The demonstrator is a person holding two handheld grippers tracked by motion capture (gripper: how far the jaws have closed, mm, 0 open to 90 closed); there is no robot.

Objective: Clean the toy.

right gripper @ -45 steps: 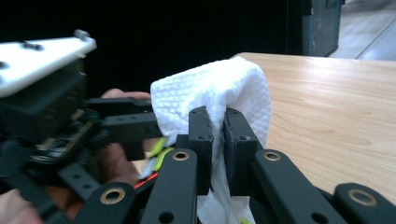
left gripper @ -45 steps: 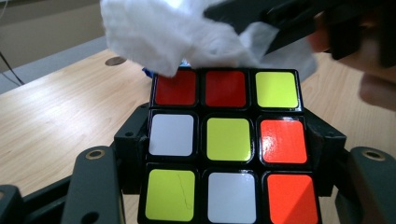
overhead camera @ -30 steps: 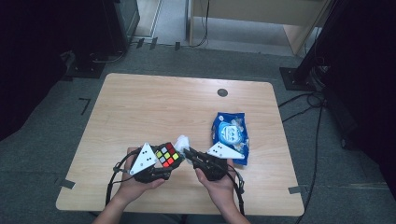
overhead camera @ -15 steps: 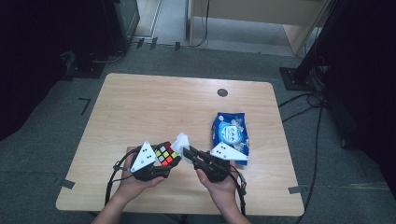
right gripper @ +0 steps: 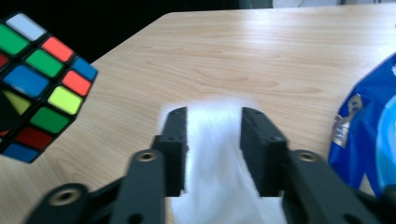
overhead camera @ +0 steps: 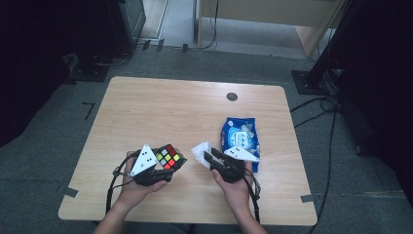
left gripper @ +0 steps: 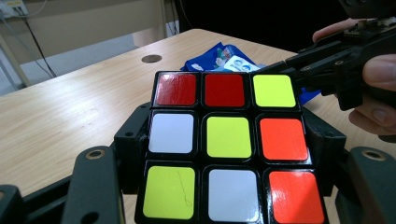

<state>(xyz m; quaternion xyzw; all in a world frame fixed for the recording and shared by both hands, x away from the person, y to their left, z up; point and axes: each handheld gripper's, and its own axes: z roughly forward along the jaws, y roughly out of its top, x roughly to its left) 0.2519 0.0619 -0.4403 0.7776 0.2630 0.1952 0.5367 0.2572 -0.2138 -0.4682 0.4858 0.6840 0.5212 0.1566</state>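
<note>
While the left gripper [overhead camera: 163, 170] clamps the cube [left gripper: 226, 144] firmly between its jaws, the right gripper [right gripper: 214, 140], jaws just opening around the white tissue [right gripper: 212, 172], should ideally release cleanly, letting it settle on the table [overhead camera: 165, 112] beside the blue packet [overhead camera: 239, 139].

**Surfaces and Materials**

The puzzle cube [left gripper: 227, 149] is glossy plastic: shiny coloured stickers on a black frame. The table [overhead camera: 160, 117] is pale wood-grain laminate, smooth and matt. The white tissue [right gripper: 215, 158] looks soft and papery. The blue packet [overhead camera: 238, 139] is shiny plastic film. The fingers [right gripper: 175, 144] are matt black plastic.
</note>
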